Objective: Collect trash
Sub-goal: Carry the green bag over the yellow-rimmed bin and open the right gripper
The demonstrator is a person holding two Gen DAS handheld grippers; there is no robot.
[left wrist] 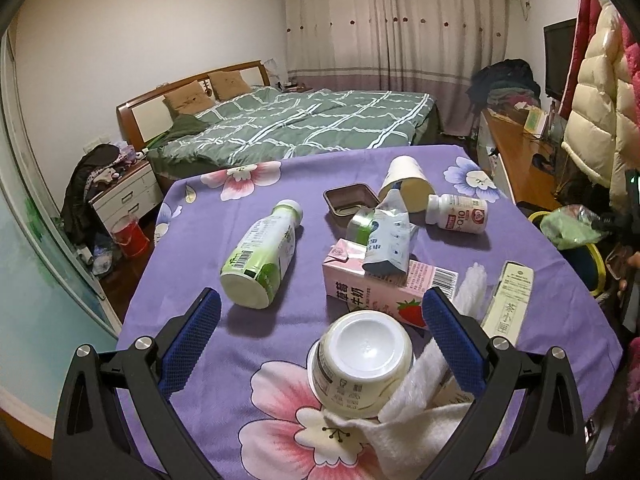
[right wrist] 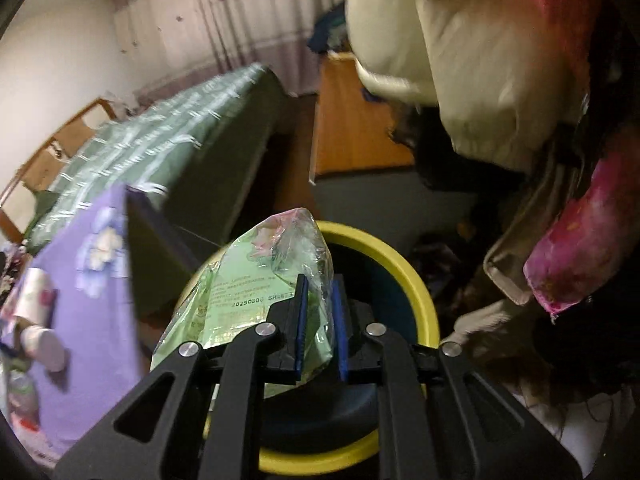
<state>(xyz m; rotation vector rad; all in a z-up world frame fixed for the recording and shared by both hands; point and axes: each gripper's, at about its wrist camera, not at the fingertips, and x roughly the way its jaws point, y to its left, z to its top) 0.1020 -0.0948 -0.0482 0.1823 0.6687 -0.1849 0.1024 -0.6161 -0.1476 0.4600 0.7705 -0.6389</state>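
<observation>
My left gripper (left wrist: 320, 306) is open above the purple flowered tablecloth (left wrist: 192, 328). An upturned white yogurt cup (left wrist: 362, 362) lies between its fingers, with a white cloth (left wrist: 416, 408) beside it. Beyond lie a green-white bottle (left wrist: 264, 254), a pink strawberry milk carton (left wrist: 390, 286), a blue-white pouch (left wrist: 390, 242), a brown tray (left wrist: 350, 200), a paper cup (left wrist: 406, 182) and a small white bottle (left wrist: 456, 214). My right gripper (right wrist: 320, 294) is shut on a green plastic wrapper (right wrist: 256, 284) and holds it over a bin with a yellow rim (right wrist: 412, 280). The wrapper also shows in the left wrist view (left wrist: 570, 226).
A long white packet (left wrist: 508, 304) lies at the table's right edge. A bed with a green quilt (left wrist: 296, 124) stands behind the table. Coats (right wrist: 460, 60) hang over the bin. A wooden desk (left wrist: 516, 152) runs along the right wall.
</observation>
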